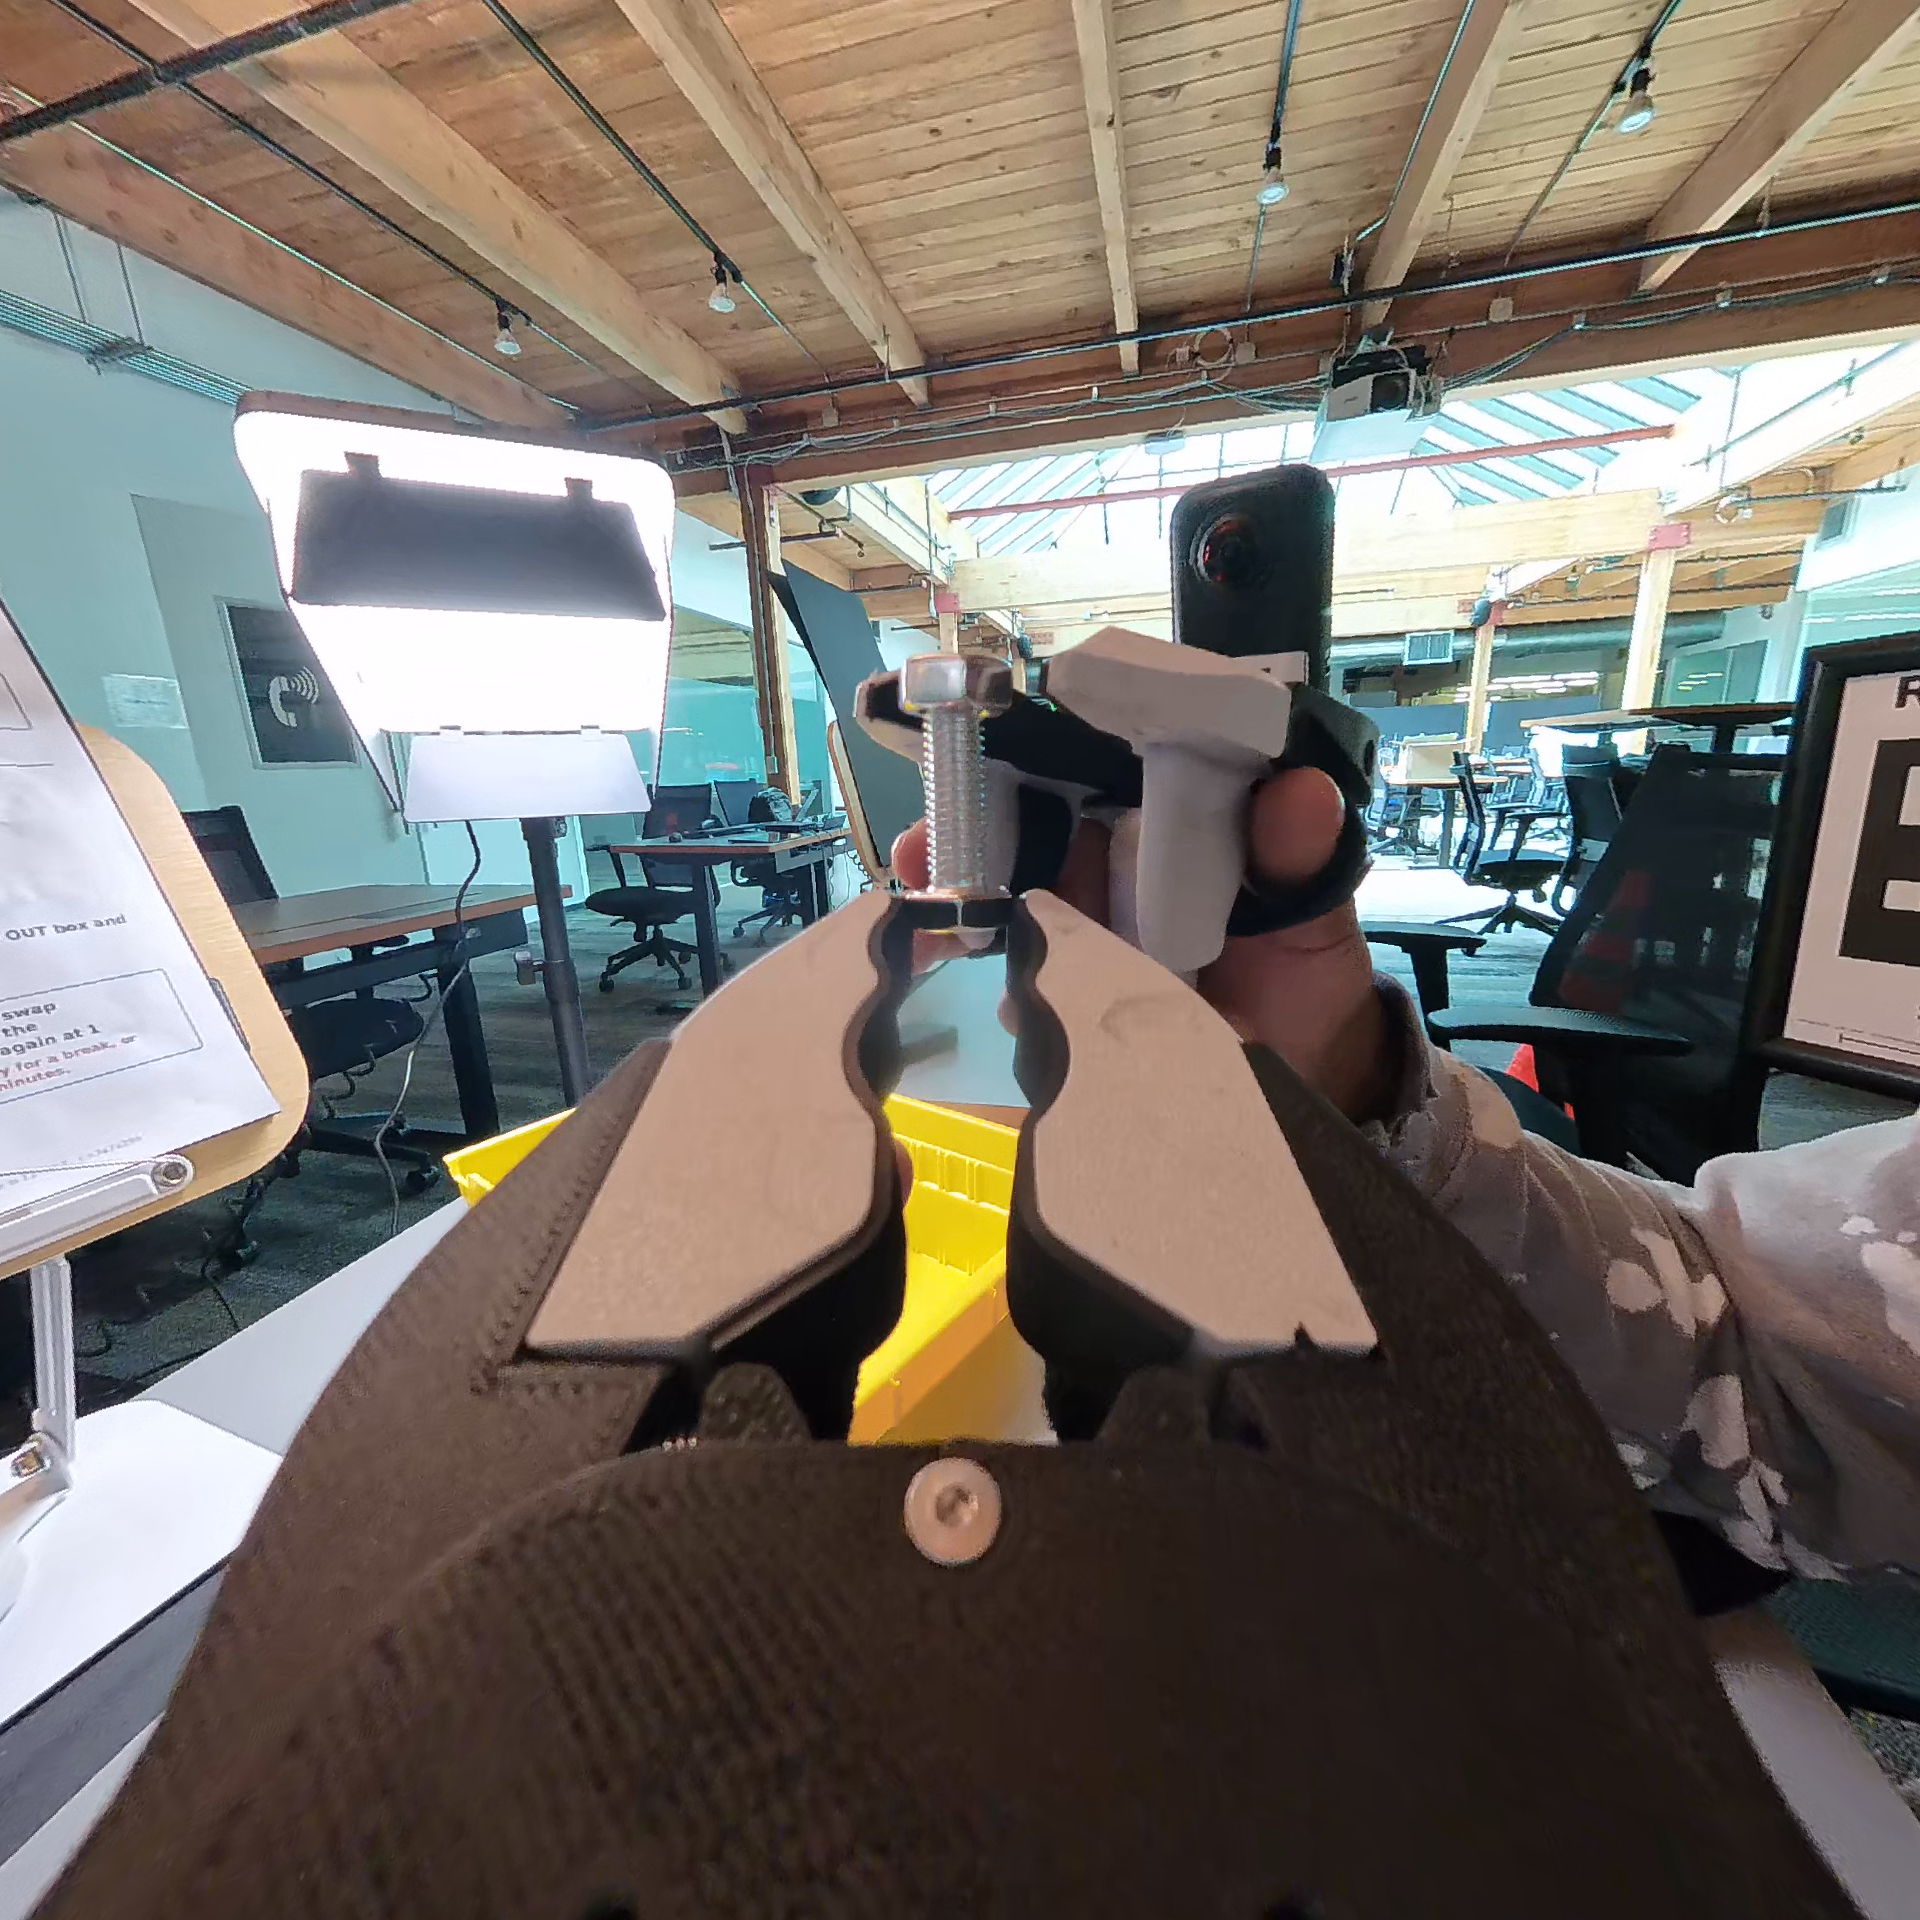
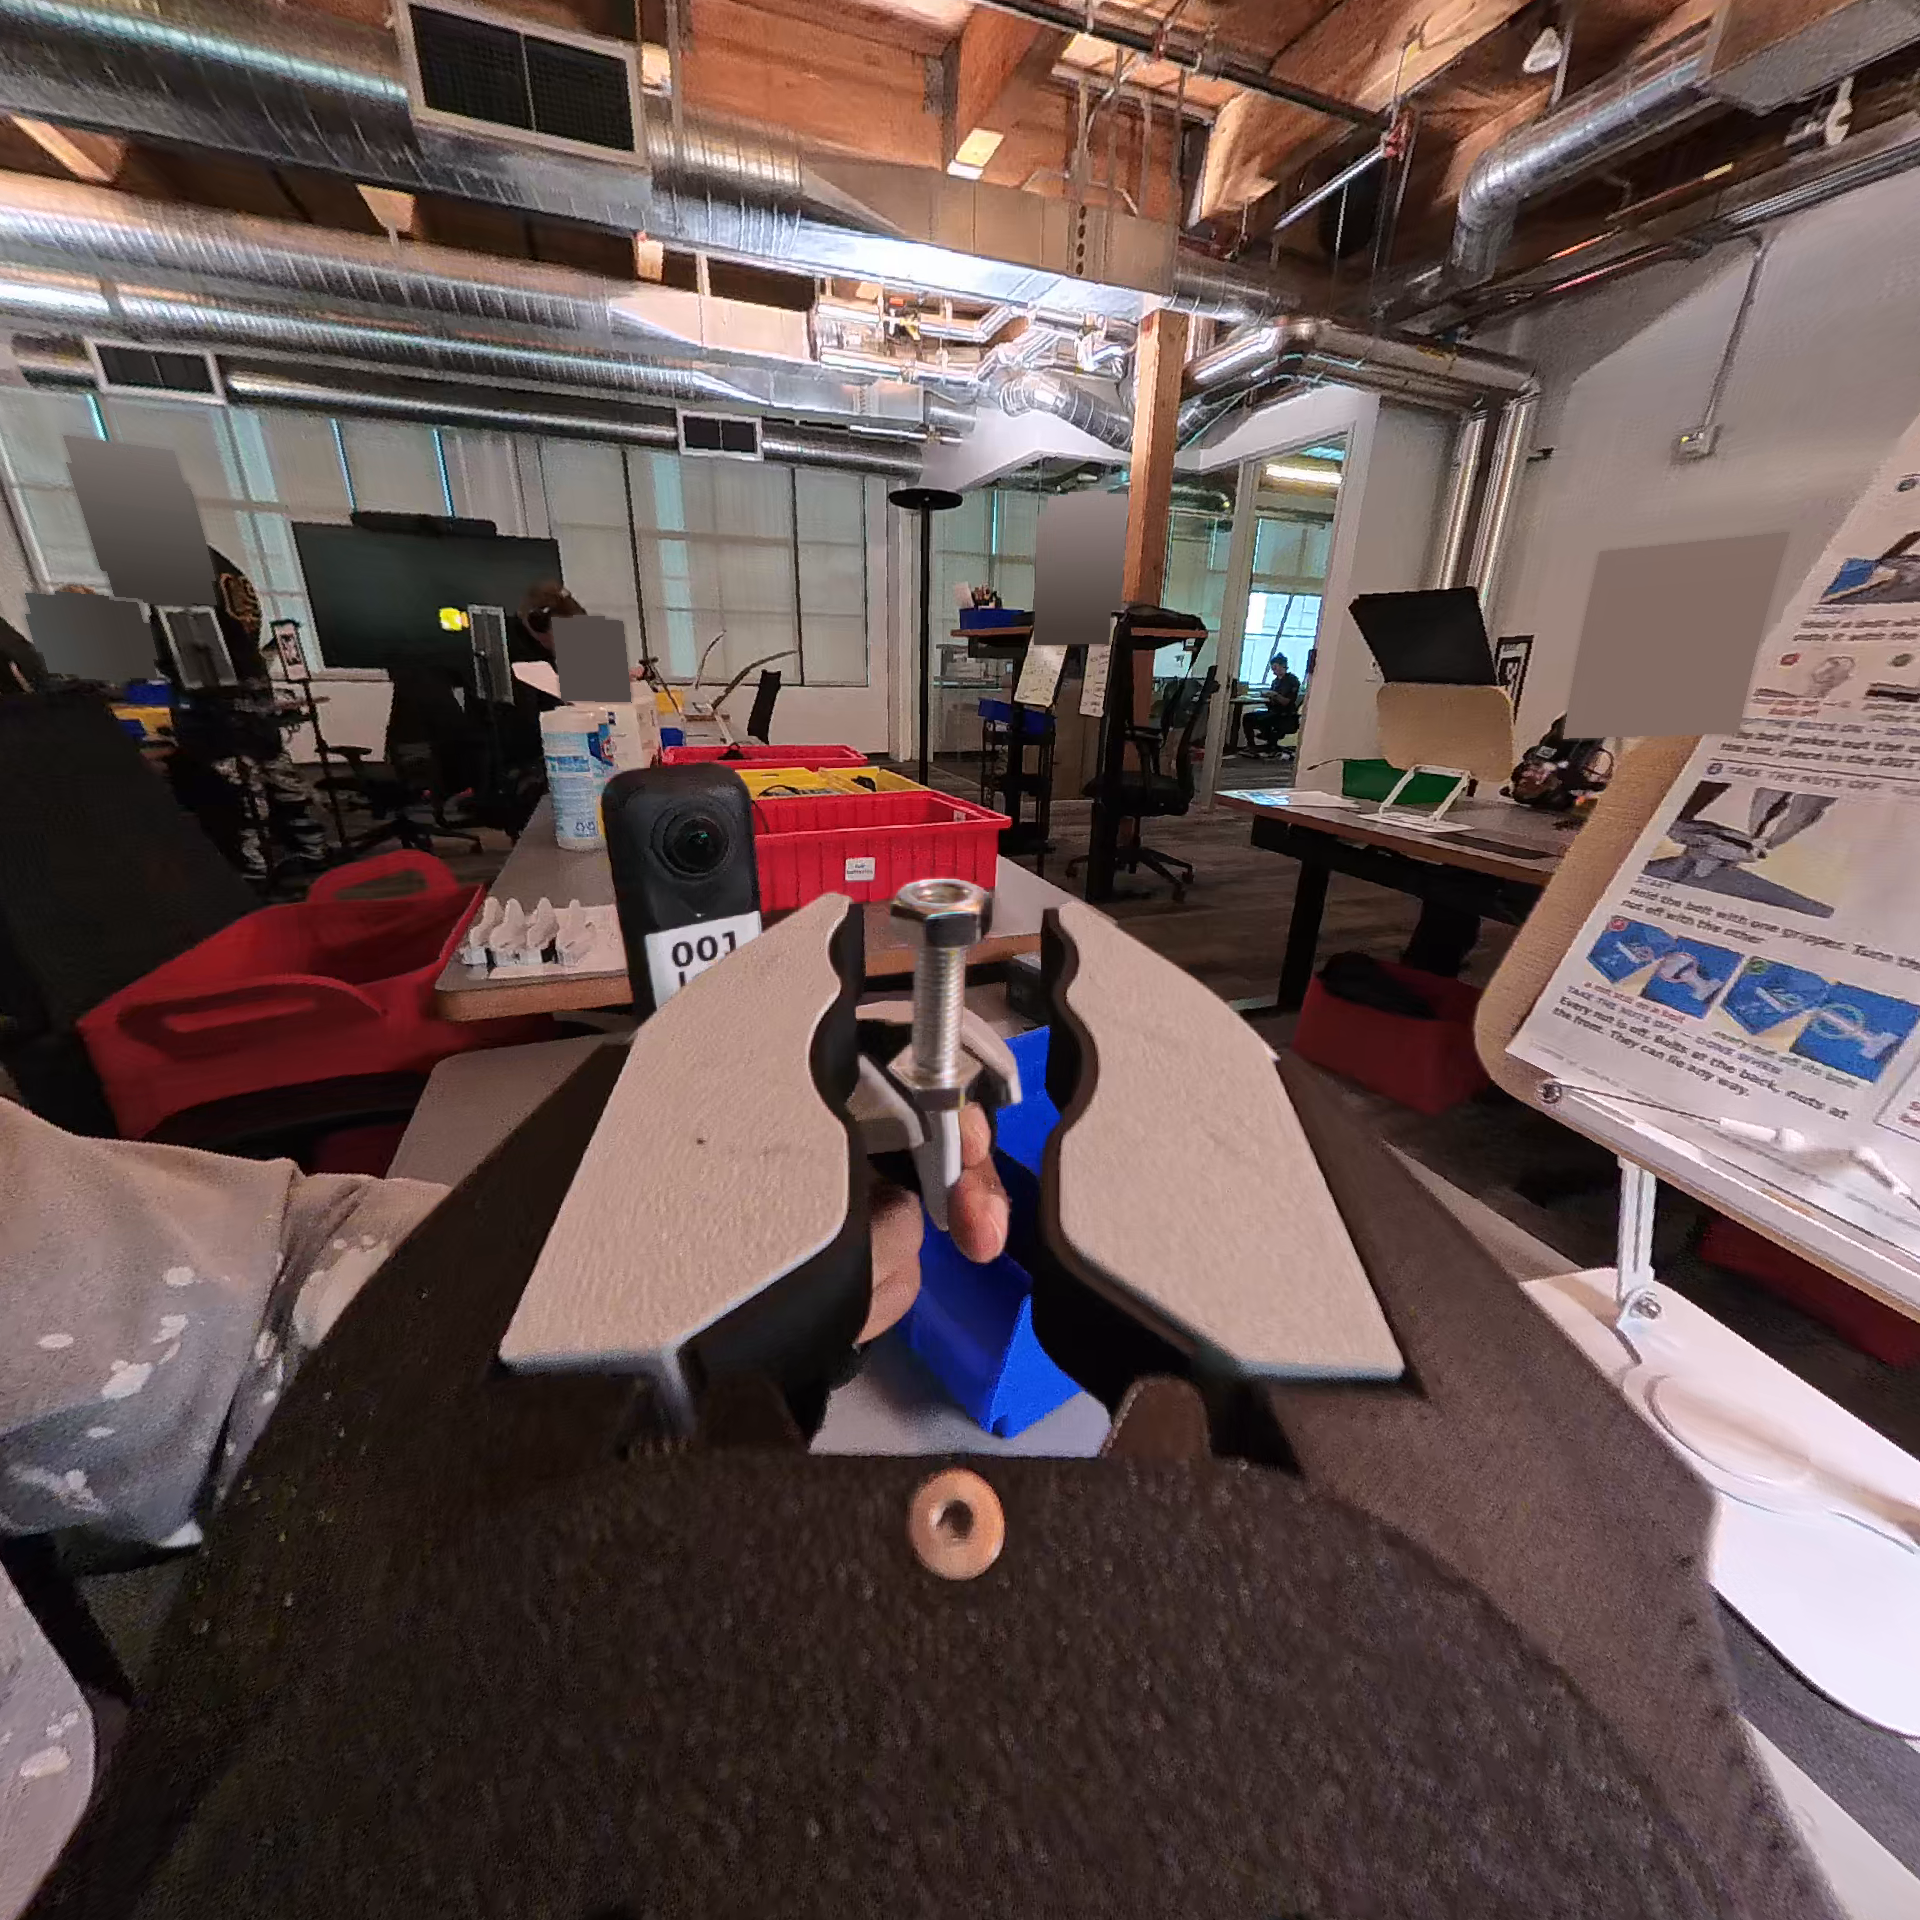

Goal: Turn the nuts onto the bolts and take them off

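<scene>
A silver bolt [image 1: 954, 790] stands upright in the air, head down, with a hex nut [image 1: 956, 681] at its top end. My left gripper [image 1: 954, 916] is shut on the bolt's head from below. It also shows in the right wrist view [image 2: 940, 1091], clamped on the head. My right gripper [image 2: 948, 920] is open, with the nut [image 2: 940, 914] between its fingertips and a gap on each side. The bolt's thread [image 2: 935, 997] is bare between nut and head. In the left wrist view the right gripper [image 1: 997, 707] faces me with a hand on it.
A yellow bin [image 1: 951, 1195] lies below the left gripper and a blue bin [image 2: 977, 1320] below the right. Instruction sheets on stands sit at the left [image 1: 104, 935] and at the right [image 2: 1714, 935]. A bright light panel [image 1: 457, 582] stands behind. Red bins [image 2: 883, 831] sit on a far table. My two grippers' fingertips are within a few centimetres of each other.
</scene>
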{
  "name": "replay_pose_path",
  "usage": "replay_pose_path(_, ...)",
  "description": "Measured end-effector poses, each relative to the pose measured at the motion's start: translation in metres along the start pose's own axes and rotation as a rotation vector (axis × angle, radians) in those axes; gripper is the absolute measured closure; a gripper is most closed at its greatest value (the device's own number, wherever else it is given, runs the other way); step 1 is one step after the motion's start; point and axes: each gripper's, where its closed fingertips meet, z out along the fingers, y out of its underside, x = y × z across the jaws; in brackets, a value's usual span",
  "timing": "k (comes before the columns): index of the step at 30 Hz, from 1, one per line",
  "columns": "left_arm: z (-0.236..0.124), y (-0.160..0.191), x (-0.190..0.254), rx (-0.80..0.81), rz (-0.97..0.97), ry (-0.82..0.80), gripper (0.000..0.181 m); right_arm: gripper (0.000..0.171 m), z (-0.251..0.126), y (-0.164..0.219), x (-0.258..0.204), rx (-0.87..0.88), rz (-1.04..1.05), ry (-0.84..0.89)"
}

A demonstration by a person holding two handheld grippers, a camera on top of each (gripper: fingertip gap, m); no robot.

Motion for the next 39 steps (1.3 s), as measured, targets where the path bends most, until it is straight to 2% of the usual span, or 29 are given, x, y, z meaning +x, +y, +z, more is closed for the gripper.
replay_pose_path(3,0.001,0.003,0.001,-0.013,0.007,0.004,0.163,0.14,0.003,0.004,-0.002,-0.019,-0.009,0.001)
replay_pose_path(5,0.002,0.005,0.002,-0.023,0.009,0.006,0.163,0.153,0.002,0.004,-0.001,-0.018,-0.004,-0.006)
replay_pose_path(9,0.001,0.006,-0.002,-0.024,-0.002,0.003,0.163,0.153,-0.004,0.005,0.005,-0.052,-0.039,-0.001)
replay_pose_path(13,0.0,0.012,-0.009,-0.041,-0.033,0.0,0.163,0.153,-0.015,-0.007,0.01,0.012,-0.006,-0.04)
replay_pose_path(17,-0.002,0.015,-0.016,-0.037,-0.052,-0.015,0.163,0.153,-0.035,-0.017,0.037,0.035,-0.027,0.055)
replay_pose_path(19,-0.003,0.013,-0.019,-0.027,-0.06,-0.026,0.163,0.153,-0.045,-0.009,0.063,-0.008,-0.034,0.14)
replay_pose_path(22,-0.006,0.01,-0.025,-0.007,-0.064,-0.052,0.163,0.153,-0.063,0.025,0.115,-0.136,-0.052,0.295)
replay_pose_path(26,-0.01,0.003,-0.029,0.006,-0.046,-0.069,0.164,0.153,-0.098,0.106,0.191,-0.393,-0.022,0.503)
replay_pose_path(30,-0.012,0.0,-0.031,0.011,-0.042,-0.074,0.164,0.153,-0.131,0.2,0.233,-0.688,0.055,0.606)
replay_pose_path(32,-0.012,-0.002,-0.032,0.011,-0.033,-0.076,0.163,0.153,-0.148,0.235,0.245,-0.817,0.088,0.656)
replay_pose_path(34,-0.013,-0.004,-0.032,0.01,-0.02,-0.077,0.163,0.153,-0.165,0.258,0.253,-0.929,0.095,0.703)
replay_pose_path(39,-0.016,-0.01,-0.034,0.019,-0.014,-0.079,0.163,0.153,-0.187,0.28,0.261,-1.071,0.117,0.775)
